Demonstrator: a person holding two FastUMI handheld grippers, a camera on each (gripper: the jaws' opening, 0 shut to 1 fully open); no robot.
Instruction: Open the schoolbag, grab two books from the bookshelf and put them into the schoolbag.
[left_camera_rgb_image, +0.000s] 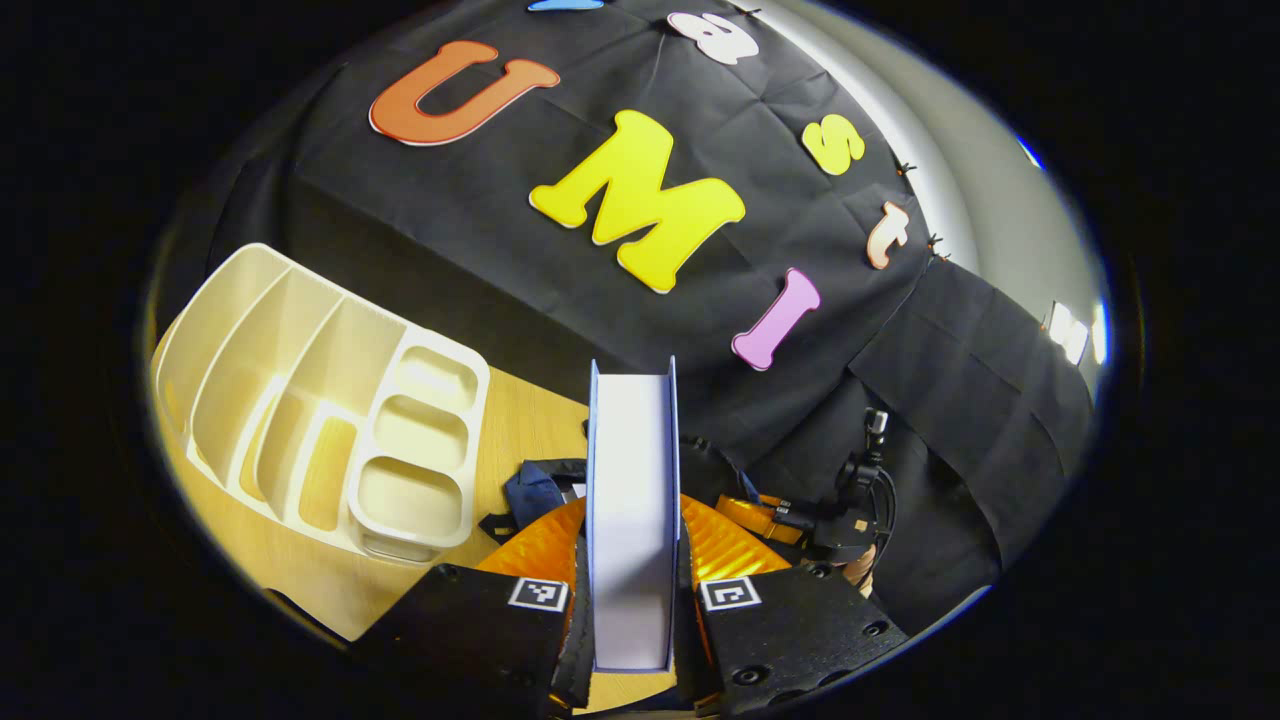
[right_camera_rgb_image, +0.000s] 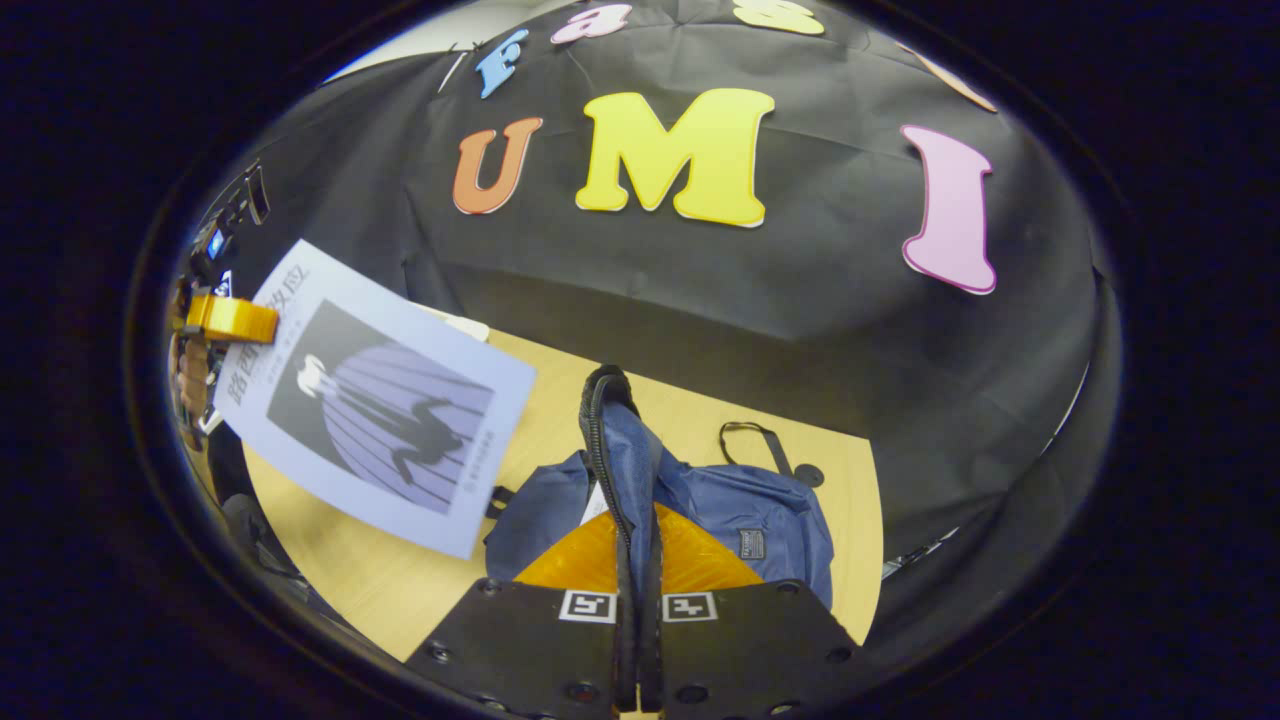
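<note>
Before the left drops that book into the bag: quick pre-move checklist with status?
1. Book clamped between both left gripper fingers: ok.
2. Book held upright, edge toward the camera: ok.
3. Right gripper pinching the schoolbag opening edge and lifting it: ok.
4. Mouth wide enough for the book: cannot tell, the opening is seen edge-on.
5. Book above the bag: not ok in the right gripper view; it hangs left of the bag, over the table.
6. Bookshelf out of the path: ok.
</note>
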